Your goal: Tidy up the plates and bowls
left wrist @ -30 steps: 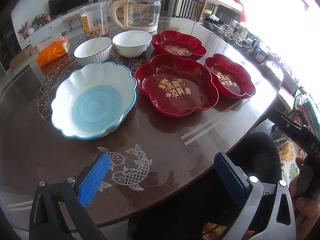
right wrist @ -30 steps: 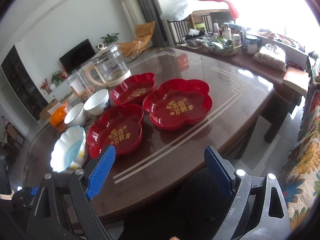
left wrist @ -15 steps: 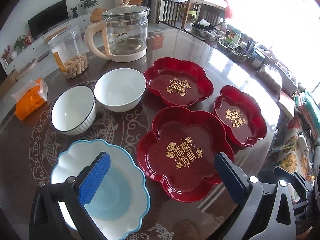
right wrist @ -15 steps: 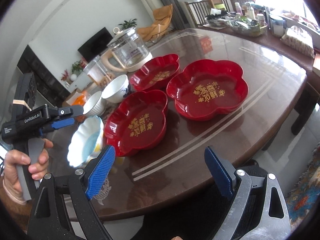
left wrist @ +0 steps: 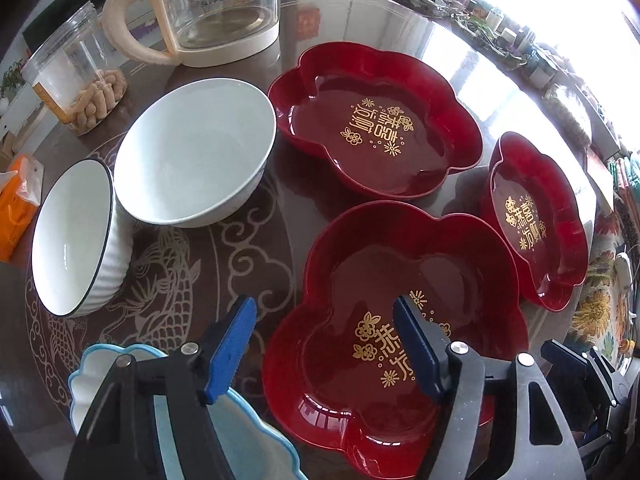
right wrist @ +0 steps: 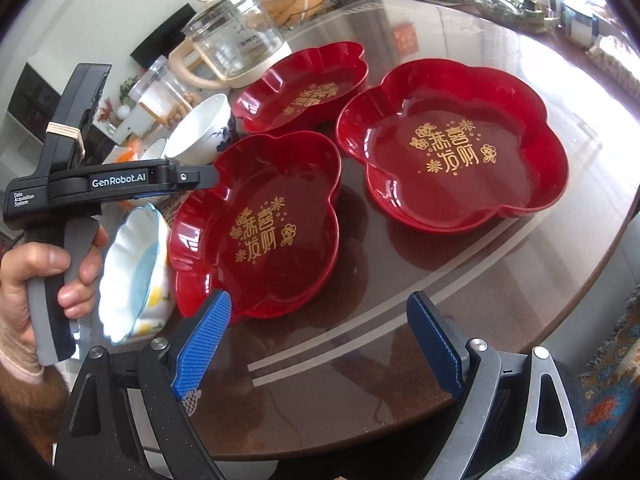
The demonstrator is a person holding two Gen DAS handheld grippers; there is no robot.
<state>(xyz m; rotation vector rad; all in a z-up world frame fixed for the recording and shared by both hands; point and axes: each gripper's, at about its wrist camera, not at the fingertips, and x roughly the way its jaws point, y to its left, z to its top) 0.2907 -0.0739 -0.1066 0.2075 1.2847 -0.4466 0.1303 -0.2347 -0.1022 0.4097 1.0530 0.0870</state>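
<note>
Left wrist view: left tool (left wrist: 324,344) tipped steeply down, jaws part-closed and just narrowing, gripping nothing yet; straddling the left rim of the nearest red plate (left wrist: 400,280), one pad outside over the desk (left wrist: 248,248), the other over the plate's floor, apparently lined up to pinch that wall. Behind the left pad, the blue scalloped bowl (left wrist: 120,364), crowding the plate's edge. Farther out, ribbed white bowl (left wrist: 76,240) touching or nearly touching the plain white bowl (left wrist: 192,152), grouped as bowls; beyond them two more red plates, far one (left wrist: 376,120) and right one (left wrist: 532,220), same flower shape, so likely meant to nest. At the back, glass kettle (left wrist: 216,12) and snack jar (left wrist: 76,80), clear of the work. Right wrist view: right tool (right wrist: 320,344) spread wide and empty, hovering over bare desk near the edge, short of the plates, probably waiting its turn.
</note>
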